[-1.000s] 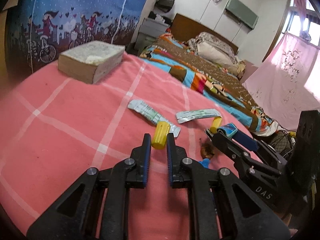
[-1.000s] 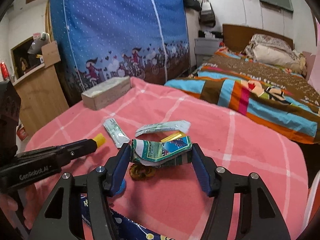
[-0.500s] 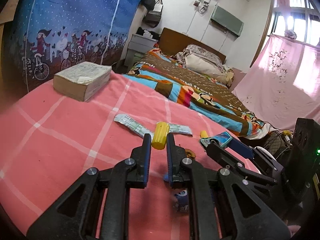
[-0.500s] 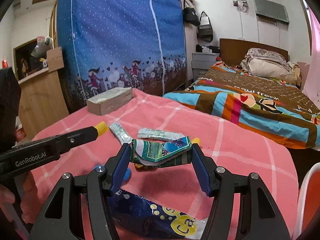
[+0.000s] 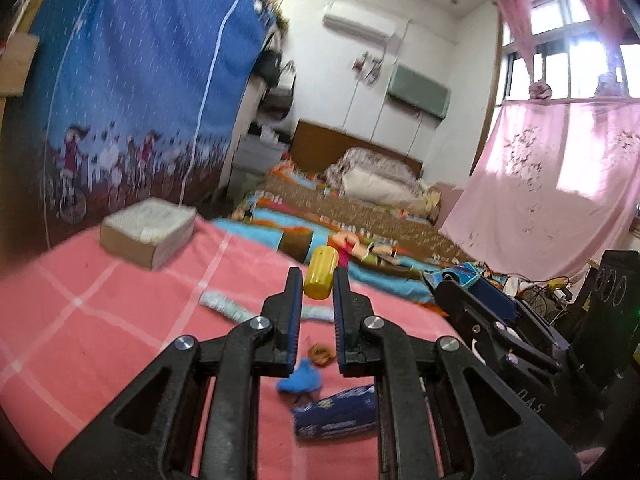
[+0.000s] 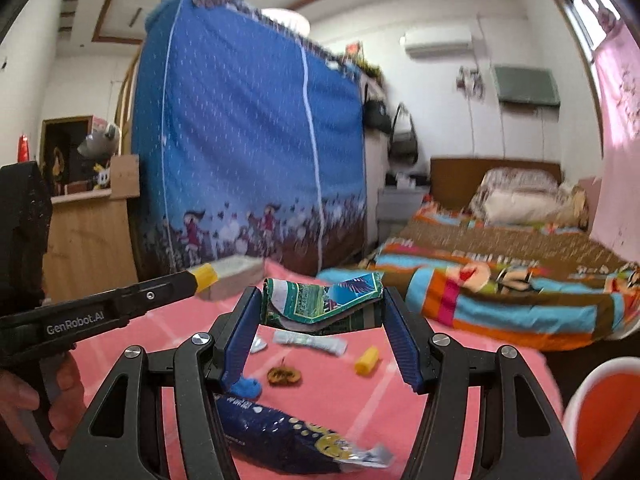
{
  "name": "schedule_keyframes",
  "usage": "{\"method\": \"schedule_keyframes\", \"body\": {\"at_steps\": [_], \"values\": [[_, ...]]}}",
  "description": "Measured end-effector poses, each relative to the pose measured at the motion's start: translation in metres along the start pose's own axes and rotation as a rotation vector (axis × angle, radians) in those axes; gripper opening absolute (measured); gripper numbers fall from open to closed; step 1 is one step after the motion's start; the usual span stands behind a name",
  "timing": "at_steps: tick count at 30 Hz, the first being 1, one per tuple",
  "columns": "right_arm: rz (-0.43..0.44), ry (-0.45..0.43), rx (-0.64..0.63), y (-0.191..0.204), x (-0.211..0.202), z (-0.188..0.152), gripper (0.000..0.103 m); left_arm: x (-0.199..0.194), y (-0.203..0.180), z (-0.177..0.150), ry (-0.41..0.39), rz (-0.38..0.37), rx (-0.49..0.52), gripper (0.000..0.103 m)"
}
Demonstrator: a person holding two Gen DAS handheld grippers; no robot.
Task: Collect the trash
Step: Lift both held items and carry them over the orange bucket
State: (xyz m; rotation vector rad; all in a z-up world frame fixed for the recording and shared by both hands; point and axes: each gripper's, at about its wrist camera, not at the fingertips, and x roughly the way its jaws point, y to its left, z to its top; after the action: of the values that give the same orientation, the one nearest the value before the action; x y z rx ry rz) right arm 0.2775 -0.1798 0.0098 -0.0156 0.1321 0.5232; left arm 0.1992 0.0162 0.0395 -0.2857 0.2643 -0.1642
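I have the yellow cap (image 5: 319,277) pinched at the very tips of my left gripper (image 5: 316,286), lifted above the pink tablecloth (image 5: 100,320); so shallow a hold could let it squirt out. My right gripper (image 6: 322,308) clamps a crumpled green wrapper (image 6: 324,300) that bows between the pads and may slip. A second yellow cap (image 6: 367,360), blue packet (image 6: 280,436) and white sachets (image 6: 310,341) lie below.

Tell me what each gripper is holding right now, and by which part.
The left gripper pinches a small yellow plastic cylinder at its lower end. The right gripper clamps a crumpled green-and-blue carton by its two ends.
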Motion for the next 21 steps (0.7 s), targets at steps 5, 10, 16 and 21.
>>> {"method": "schedule_keyframes", "body": {"at_steps": [5,10,16,21], "values": [[-0.047,-0.098,0.003,-0.014,-0.025,0.011,0.060,-0.006,-0.026,0.008,-0.062,-0.028,0.048,0.018],[-0.099,-0.161,0.030,-0.036,-0.047,0.019,0.060,-0.009,-0.058,0.015,-0.106,-0.074,0.098,0.018],[-0.188,-0.223,0.070,-0.070,-0.082,0.025,0.060,-0.009,-0.106,0.018,-0.141,-0.154,0.163,0.018],[-0.268,-0.246,0.099,-0.098,-0.109,0.022,0.060,-0.003,-0.141,0.011,-0.126,-0.230,0.206,0.018]]}}
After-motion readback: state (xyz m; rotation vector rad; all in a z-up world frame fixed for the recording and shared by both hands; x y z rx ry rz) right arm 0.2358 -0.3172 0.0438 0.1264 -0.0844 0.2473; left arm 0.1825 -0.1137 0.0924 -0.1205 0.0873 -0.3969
